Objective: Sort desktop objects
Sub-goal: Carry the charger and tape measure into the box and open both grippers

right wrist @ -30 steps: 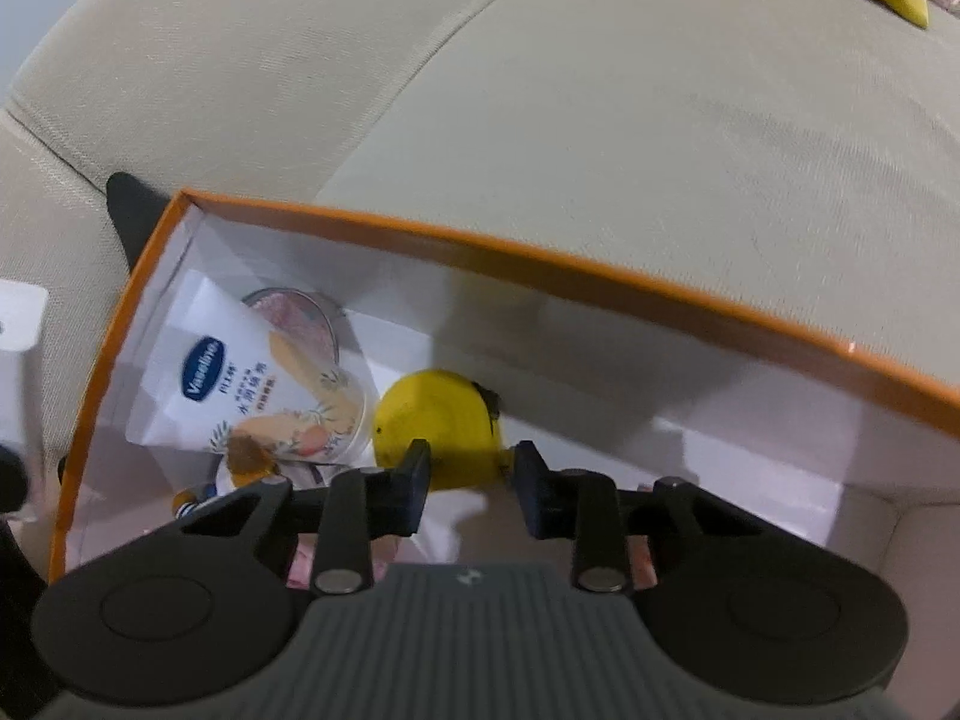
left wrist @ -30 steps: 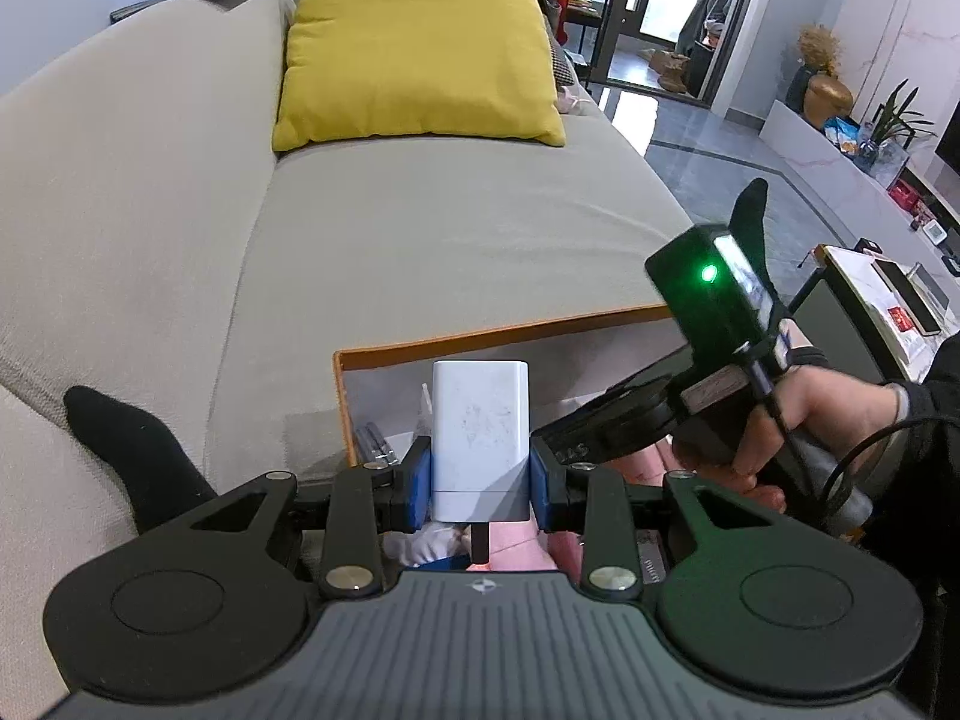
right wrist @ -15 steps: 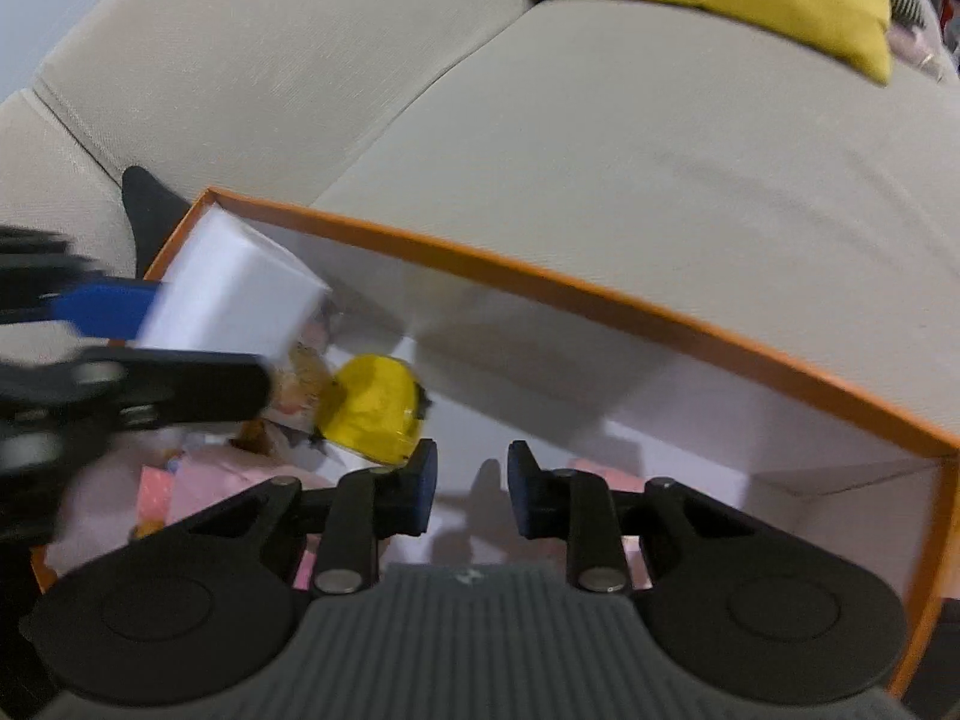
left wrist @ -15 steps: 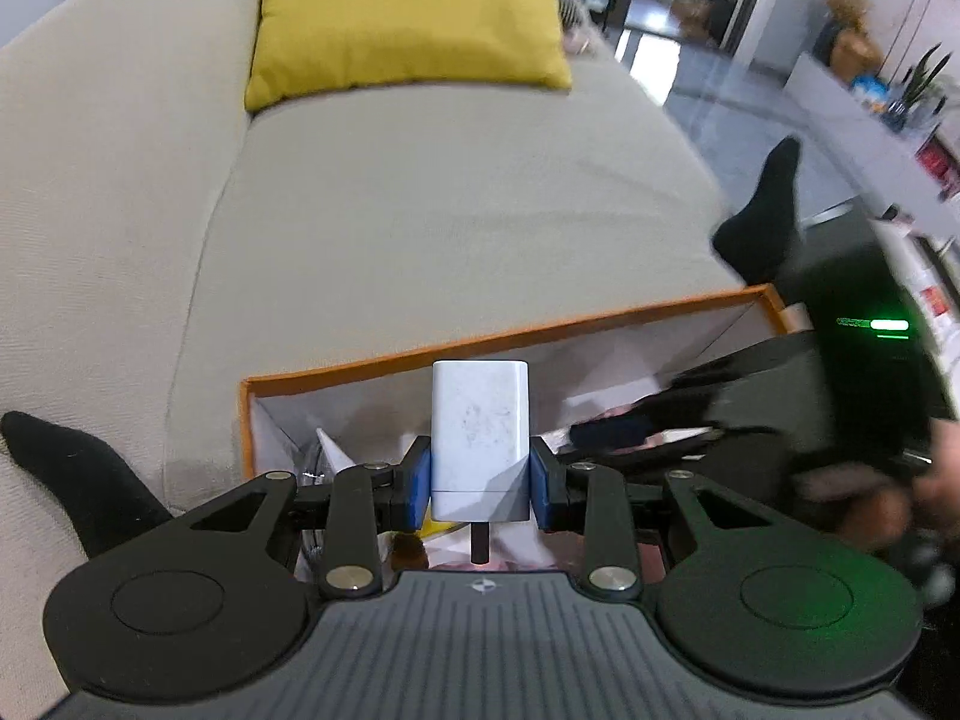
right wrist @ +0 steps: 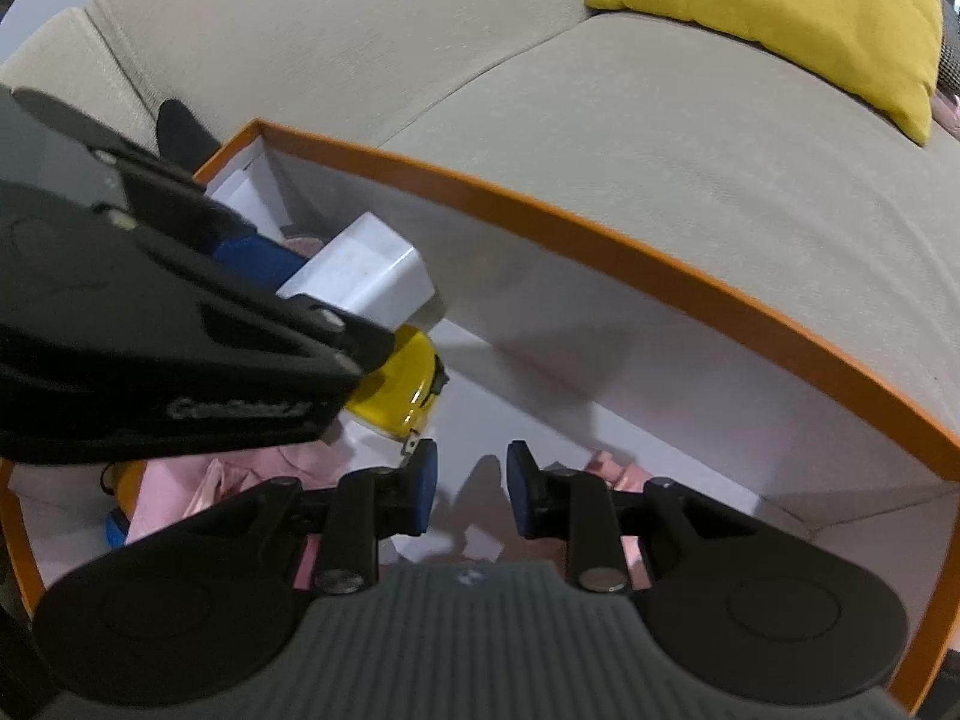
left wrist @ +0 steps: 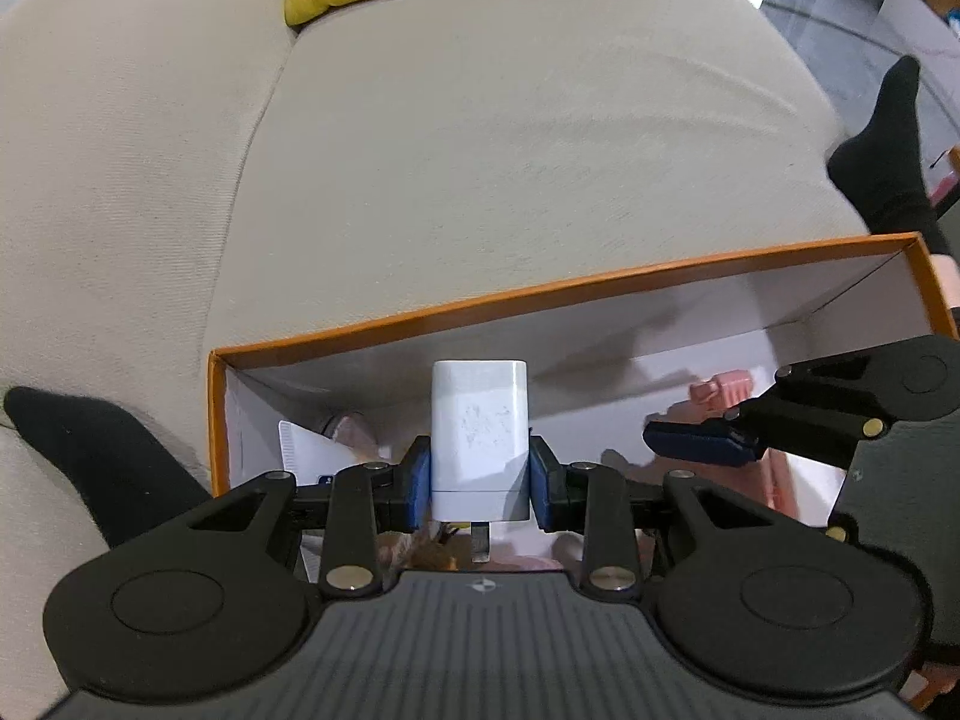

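Domestic living room. A beige fabric sofa (left wrist: 480, 138) with broad seat and back cushions fills most of both views; a yellow throw pillow (right wrist: 798, 18) lies on its seat towards the far end. An orange-rimmed cardboard box (left wrist: 540, 291) with white inner walls sits on the sofa seat and contains small household items, among them a yellow tape measure (right wrist: 399, 390) and pink articles. A person's feet in black socks (left wrist: 90, 468) rest on the sofa to either side of the box. Polished grey floor tiles (left wrist: 852, 30) appear beyond the sofa's edge at upper right of the left wrist view.
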Action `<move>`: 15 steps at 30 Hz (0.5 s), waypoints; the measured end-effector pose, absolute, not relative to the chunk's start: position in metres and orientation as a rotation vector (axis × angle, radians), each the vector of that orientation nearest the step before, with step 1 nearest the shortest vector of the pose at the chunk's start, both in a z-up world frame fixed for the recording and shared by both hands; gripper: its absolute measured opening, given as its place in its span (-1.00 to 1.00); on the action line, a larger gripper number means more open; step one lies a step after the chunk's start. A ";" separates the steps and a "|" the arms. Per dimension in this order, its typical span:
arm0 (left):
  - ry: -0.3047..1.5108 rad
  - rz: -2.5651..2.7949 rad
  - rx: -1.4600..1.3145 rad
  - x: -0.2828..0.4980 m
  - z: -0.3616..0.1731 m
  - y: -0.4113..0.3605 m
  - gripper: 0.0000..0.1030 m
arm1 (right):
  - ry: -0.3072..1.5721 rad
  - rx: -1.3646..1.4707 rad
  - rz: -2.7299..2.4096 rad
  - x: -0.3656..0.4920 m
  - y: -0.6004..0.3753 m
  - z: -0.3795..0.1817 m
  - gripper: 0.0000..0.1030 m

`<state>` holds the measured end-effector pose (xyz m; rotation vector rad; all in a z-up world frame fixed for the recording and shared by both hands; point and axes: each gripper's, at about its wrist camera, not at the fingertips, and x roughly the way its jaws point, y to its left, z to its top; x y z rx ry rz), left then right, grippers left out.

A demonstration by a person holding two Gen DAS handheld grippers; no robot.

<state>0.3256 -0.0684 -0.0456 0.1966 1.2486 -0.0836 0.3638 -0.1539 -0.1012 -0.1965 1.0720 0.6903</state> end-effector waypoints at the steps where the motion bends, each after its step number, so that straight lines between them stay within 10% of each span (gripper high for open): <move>1: 1.253 -0.079 0.205 0.327 -0.046 -0.069 -0.29 | 1.072 -0.196 0.692 0.364 -0.153 -0.102 -0.47; 15: 1.147 -0.118 0.142 0.316 -0.014 -0.048 -0.28 | 1.026 -0.193 0.757 0.361 -0.149 -0.102 -0.46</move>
